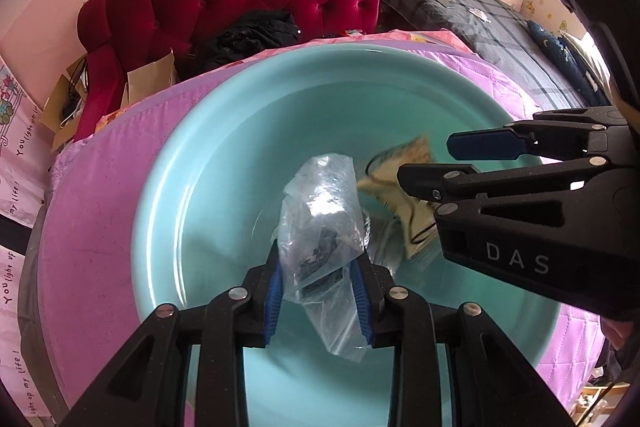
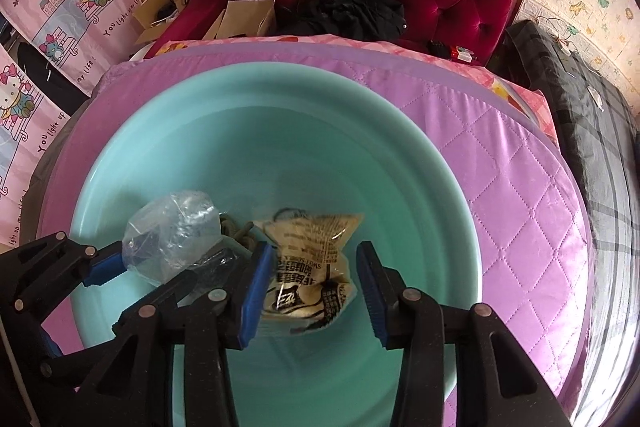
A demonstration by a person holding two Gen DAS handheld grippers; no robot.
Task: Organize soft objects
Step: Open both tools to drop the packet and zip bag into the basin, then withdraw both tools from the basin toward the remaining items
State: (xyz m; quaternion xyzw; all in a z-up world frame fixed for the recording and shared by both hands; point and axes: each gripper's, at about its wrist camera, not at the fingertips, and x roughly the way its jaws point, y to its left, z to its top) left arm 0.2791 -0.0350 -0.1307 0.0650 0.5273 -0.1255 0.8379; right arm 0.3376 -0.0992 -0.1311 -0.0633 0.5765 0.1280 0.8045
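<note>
Both grippers are hanging over a turquoise plastic basin (image 2: 420, 163) that is sitting on a pink quilted cover (image 2: 520, 163). The left gripper (image 1: 320, 287) is straddling a crumpled clear plastic bag (image 1: 324, 211) with something dark inside; its blue pads are lying right against the film, but whether they are pressing or merely brushing it cannot be told. The right gripper (image 2: 316, 287) is standing with its jaws apart around a tan printed packet (image 2: 312, 267), with gaps showing on both sides, so nothing is being gripped there. Both soft items are lying toward the middle of the basin floor, just beside each other.

The likely trouble: the clear film is slippery and may be clinging to the left pads, so lifting away could drag the bag back out over the basin's rim. The two grippers are also working close together, and a careless withdrawal could knock one against the other.
</note>
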